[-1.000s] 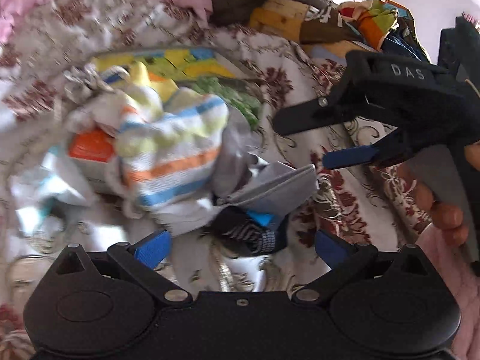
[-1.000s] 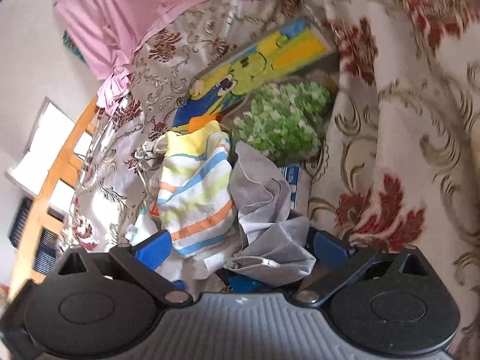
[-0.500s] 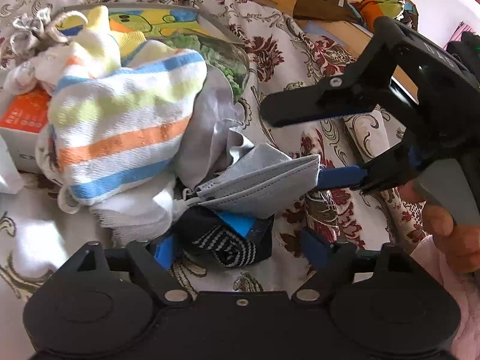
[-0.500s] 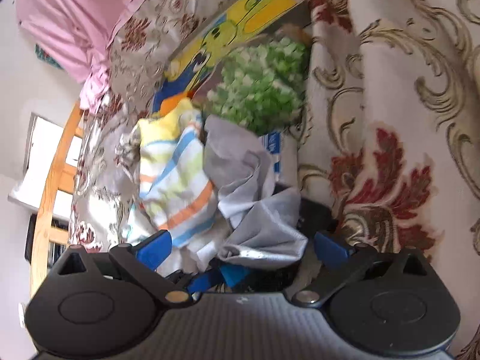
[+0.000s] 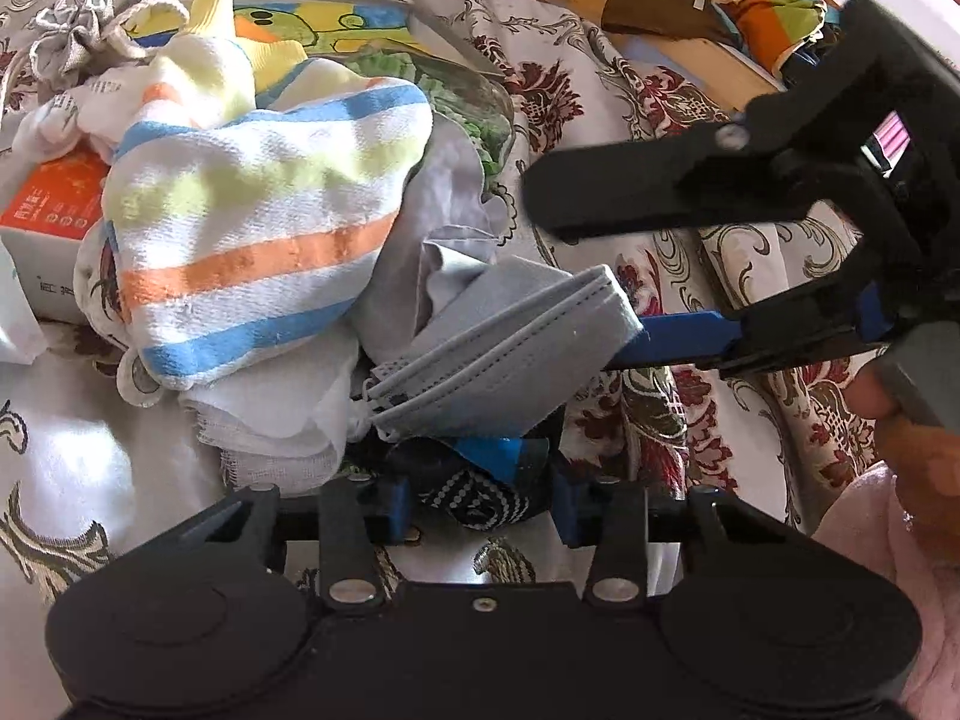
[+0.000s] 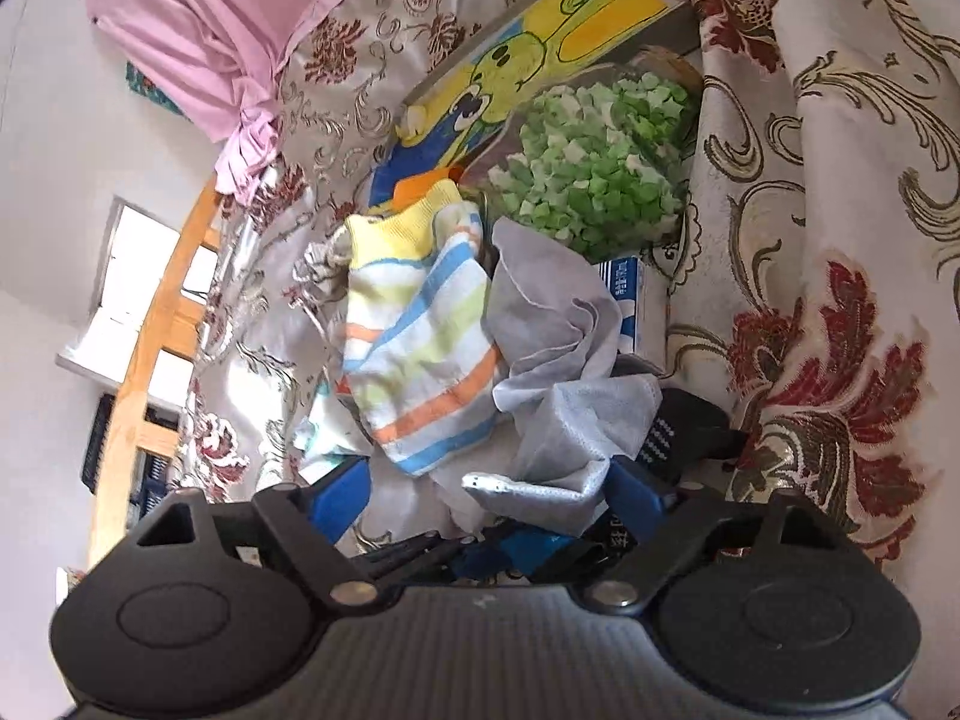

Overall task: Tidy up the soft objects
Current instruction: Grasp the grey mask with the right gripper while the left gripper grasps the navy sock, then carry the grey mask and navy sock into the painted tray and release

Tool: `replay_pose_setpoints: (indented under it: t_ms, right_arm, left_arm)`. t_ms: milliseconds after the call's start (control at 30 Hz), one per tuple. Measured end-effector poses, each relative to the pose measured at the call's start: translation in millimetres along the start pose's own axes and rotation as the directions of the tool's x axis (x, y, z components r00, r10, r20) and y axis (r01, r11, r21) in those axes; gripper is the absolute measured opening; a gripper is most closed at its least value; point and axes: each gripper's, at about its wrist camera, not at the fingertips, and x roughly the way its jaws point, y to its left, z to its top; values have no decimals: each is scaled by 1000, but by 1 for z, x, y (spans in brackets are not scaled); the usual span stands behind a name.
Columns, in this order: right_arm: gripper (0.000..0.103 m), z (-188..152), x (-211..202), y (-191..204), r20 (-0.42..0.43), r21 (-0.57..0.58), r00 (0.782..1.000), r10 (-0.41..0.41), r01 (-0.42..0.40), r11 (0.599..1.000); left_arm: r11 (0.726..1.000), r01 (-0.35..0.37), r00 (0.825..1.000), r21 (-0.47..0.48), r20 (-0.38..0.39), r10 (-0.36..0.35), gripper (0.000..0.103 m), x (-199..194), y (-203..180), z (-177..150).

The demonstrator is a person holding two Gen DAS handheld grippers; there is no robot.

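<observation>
A pile of soft things lies on a floral bedspread. A striped towel (image 5: pixel 252 228) sits on top, with a grey cloth (image 5: pixel 444 222) and a folded grey face mask (image 5: pixel 504 360) beside it. My left gripper (image 5: pixel 480 504) has closed in on a dark patterned sock (image 5: pixel 480 492) under the mask. My right gripper (image 6: pixel 486 498) is open, its fingers astride the mask's edge (image 6: pixel 576 426); it shows in the left wrist view (image 5: pixel 600 276) at the right. The striped towel (image 6: pixel 420 360) lies just ahead.
A cartoon-printed box (image 5: pixel 336 24) and a bag of green pieces (image 6: pixel 600 162) lie behind the pile. An orange and white carton (image 5: pixel 54 222) is at the left. Pink fabric (image 6: pixel 198 30) and a wooden bed frame (image 6: pixel 144 360) are at the far side.
My left gripper moved in to the pile and closed its fingers on the dark sock. My right gripper came down closer over the grey mask.
</observation>
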Motion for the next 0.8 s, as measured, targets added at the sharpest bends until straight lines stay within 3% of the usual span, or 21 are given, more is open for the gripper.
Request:
replay_pose_setpoints:
  t_ms: [100, 200, 333, 433, 533, 667, 800]
  right_arm:
    - [84, 0, 7, 5, -12, -30, 999, -37, 37, 999]
    - [70, -2, 12, 8, -16, -57, 996, -85, 84, 995]
    - [45, -4, 17, 8, -28, -67, 992, -120, 118, 991]
    - [39, -5, 15, 5, -26, -56, 993, -111, 110, 992]
    - [24, -4, 12, 0, -16, -41, 994, -106, 105, 994]
    - [19, -2, 3, -6, 20, -9, 997, -72, 72, 997]
    - [18, 0, -9, -10, 71, 14, 996, -45, 44, 999]
  left_arm:
    - [1000, 2, 1000, -7, 0, -2, 45, 1, 0, 0]
    - [1000, 10, 1000, -27, -3, -10, 45, 2, 3, -1]
    - [1000, 9, 1000, -22, -9, -9, 44, 4, 4, -1]
    - [1000, -13, 1000, -18, -11, 13, 36, 5, 3, -2]
    - [999, -13, 1000, -51, -12, 12, 26, 4, 7, -2]
    - [998, -8, 1000, -66, -13, 7, 16, 0, 8, -4]
    - [999, -18, 1000, -49, -6, 17, 13, -10, 5, -8]
